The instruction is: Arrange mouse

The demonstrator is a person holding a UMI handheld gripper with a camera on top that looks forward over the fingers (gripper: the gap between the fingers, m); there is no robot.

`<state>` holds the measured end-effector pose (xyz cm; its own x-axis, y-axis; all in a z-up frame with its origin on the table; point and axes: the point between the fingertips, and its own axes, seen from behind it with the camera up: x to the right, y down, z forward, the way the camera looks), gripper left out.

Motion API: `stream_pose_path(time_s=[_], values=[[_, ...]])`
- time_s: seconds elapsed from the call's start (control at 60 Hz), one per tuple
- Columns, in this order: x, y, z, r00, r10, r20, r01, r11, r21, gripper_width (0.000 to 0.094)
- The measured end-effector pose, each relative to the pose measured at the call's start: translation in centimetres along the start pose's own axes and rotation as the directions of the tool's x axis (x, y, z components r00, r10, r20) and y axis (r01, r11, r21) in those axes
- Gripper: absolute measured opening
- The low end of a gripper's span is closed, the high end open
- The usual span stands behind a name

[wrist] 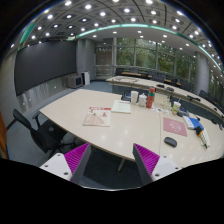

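Tool (108,163) open, mouse (170,141) far ahead

Small, far, and partly out of view

The tool (108,160) shows only its finger ends; its body is cut off below. On the surface (125,125), the dark mouse (170,142) near the right edge is too small to make out, as are the bottles (150,98) at the far edge.

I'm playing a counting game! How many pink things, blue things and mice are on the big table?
Pink sheets: 2
Blue thing: 1
Mouse: 1
Total: 4
The gripper is open, with nothing between its fingers.
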<state>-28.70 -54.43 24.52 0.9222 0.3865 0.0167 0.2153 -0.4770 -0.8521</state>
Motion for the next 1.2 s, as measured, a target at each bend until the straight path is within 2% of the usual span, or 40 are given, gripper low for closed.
stream_pose_path(time_s=[0.2, 0.45, 0.633, 0.867, 1.2], values=[[6.5, 3.6, 1.4, 0.997, 0.025, -0.079, -0.028, 0.999, -0.041, 0.0859], [21.7, 11.1, 7.0, 0.967, 0.073, -0.243, -0.103, 0.988, -0.113, 0.0861], [32.2, 12.5, 13.5, 0.937, 0.084, -0.338, -0.125, 0.987, -0.101, 0.0860], [40.2, 14.4, 21.2, 0.931, 0.093, -0.354, -0.148, 0.980, -0.131, 0.0859], [43.7, 14.1, 27.0, 0.943, 0.129, -0.308, -0.183, 0.971, -0.153, 0.0860]])
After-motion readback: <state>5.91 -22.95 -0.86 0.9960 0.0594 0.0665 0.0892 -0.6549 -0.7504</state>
